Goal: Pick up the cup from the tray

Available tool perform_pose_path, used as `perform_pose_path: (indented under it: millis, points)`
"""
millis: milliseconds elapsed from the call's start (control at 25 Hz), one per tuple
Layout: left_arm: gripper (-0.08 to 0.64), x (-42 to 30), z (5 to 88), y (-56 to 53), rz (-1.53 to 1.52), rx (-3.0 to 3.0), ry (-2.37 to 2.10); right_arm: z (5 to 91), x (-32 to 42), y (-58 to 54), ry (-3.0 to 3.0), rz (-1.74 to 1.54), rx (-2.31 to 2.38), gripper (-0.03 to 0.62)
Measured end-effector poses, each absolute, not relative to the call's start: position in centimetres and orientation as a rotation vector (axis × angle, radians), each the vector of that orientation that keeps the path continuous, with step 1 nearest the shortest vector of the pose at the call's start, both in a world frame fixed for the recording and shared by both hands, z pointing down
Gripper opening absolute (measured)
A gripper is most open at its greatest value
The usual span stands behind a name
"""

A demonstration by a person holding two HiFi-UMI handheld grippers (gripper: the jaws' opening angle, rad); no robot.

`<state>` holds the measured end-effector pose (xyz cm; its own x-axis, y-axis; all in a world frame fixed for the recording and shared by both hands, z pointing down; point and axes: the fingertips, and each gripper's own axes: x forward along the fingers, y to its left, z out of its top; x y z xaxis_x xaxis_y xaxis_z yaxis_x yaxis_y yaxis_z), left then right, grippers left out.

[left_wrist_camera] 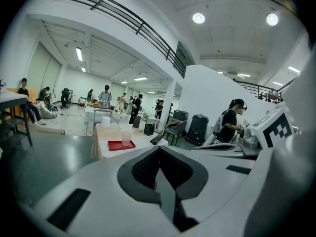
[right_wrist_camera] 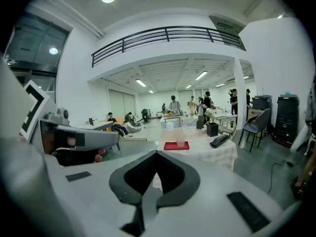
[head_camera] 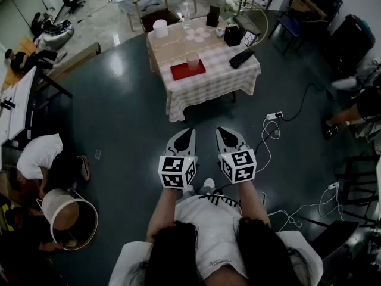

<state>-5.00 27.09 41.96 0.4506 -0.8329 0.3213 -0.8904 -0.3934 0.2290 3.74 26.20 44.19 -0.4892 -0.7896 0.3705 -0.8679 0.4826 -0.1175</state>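
Observation:
A clear plastic cup (head_camera: 192,61) stands upright on a red tray (head_camera: 183,73), near the front edge of a table with a checked cloth (head_camera: 208,88). Both grippers hang over the dark floor well short of that table. My left gripper (head_camera: 189,130) and my right gripper (head_camera: 221,130) sit side by side, pointing at the table, jaws together and holding nothing. In the left gripper view the cup (left_wrist_camera: 126,138) and tray (left_wrist_camera: 118,146) are small and far beyond the left gripper (left_wrist_camera: 159,149). The right gripper view shows the cup (right_wrist_camera: 180,138) and tray (right_wrist_camera: 176,146) above the right gripper (right_wrist_camera: 157,154).
The table also carries a white cylinder (head_camera: 160,28), a black box (head_camera: 233,36) and a long black item (head_camera: 241,58). A chair (head_camera: 152,8) stands behind it. A power strip and cables (head_camera: 274,116) lie on the floor at right. A crouching person (head_camera: 36,157) and a round bin (head_camera: 74,217) are at left.

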Motion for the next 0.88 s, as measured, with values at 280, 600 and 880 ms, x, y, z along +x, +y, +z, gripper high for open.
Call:
perform_pose_path:
  millis: [280,600,880]
  points:
    - [0.006,-4.6,42.1,27.4,0.214,2.316,-1.481,44.1,4.1,26.6,-2.46,0.396,1.393,0.008]
    - [0.007,-3.9,42.3,27.6,0.211,2.277,-1.527,44.3,5.4,26.7,-2.522,0.468,1.338,0.009]
    - [0.006,-3.5,42.7,28.1,0.219,2.236,-1.575,44.3,6.2,26.6,-2.592,0.498,1.296,0.126]
